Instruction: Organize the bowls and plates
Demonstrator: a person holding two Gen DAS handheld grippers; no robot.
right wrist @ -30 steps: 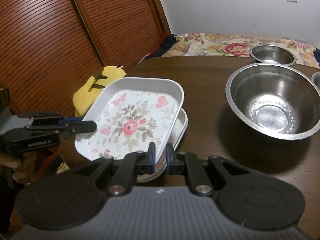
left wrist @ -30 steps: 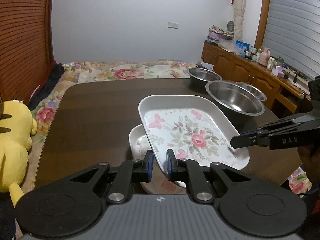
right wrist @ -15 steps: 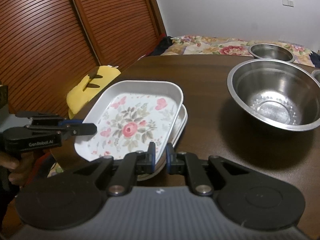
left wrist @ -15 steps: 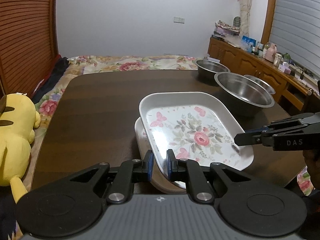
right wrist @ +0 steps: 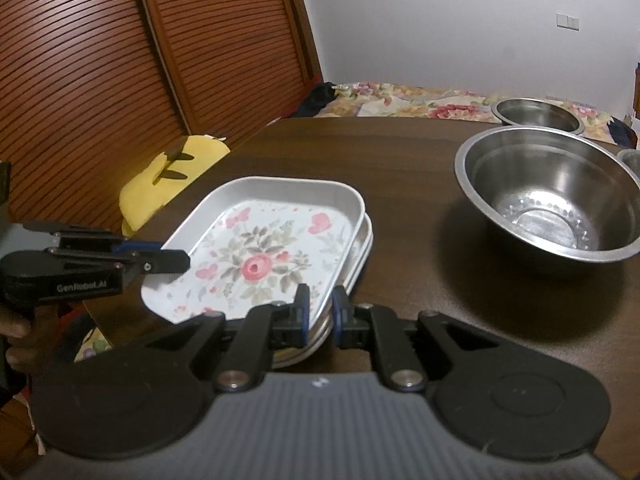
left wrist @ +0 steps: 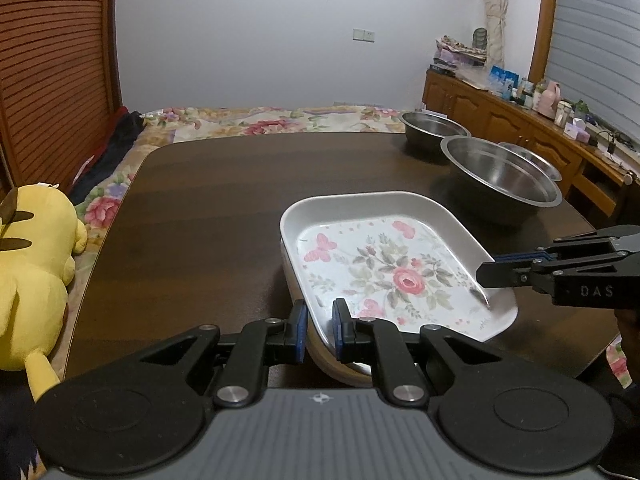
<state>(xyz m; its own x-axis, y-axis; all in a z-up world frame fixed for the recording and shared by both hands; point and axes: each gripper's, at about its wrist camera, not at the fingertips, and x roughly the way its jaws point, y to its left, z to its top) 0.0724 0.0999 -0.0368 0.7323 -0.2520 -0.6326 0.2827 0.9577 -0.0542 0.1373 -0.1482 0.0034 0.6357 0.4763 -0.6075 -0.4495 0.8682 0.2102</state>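
Note:
A white rectangular floral plate (left wrist: 384, 264) (right wrist: 264, 256) is held by both grippers just above a second plate (left wrist: 340, 368) (right wrist: 360, 256) that lies on the dark table. My left gripper (left wrist: 320, 330) is shut on the floral plate's near rim; it also shows in the right wrist view (right wrist: 172, 262). My right gripper (right wrist: 320, 312) is shut on the opposite rim; it also shows in the left wrist view (left wrist: 492, 272). A large steel bowl (left wrist: 500, 176) (right wrist: 548, 196) and a smaller steel bowl (left wrist: 434, 126) (right wrist: 538, 114) stand on the table to the right.
A third steel bowl (left wrist: 536, 162) stands behind the large one. A yellow plush toy (left wrist: 32, 264) (right wrist: 168, 172) lies off the table's left edge. A floral bedspread (left wrist: 260, 120) lies beyond the table. A wooden sideboard (left wrist: 500, 120) lines the right wall.
Both grippers have lowered the floral plate toward the plate beneath it and drawn it over that plate. Less of the lower plate now shows.

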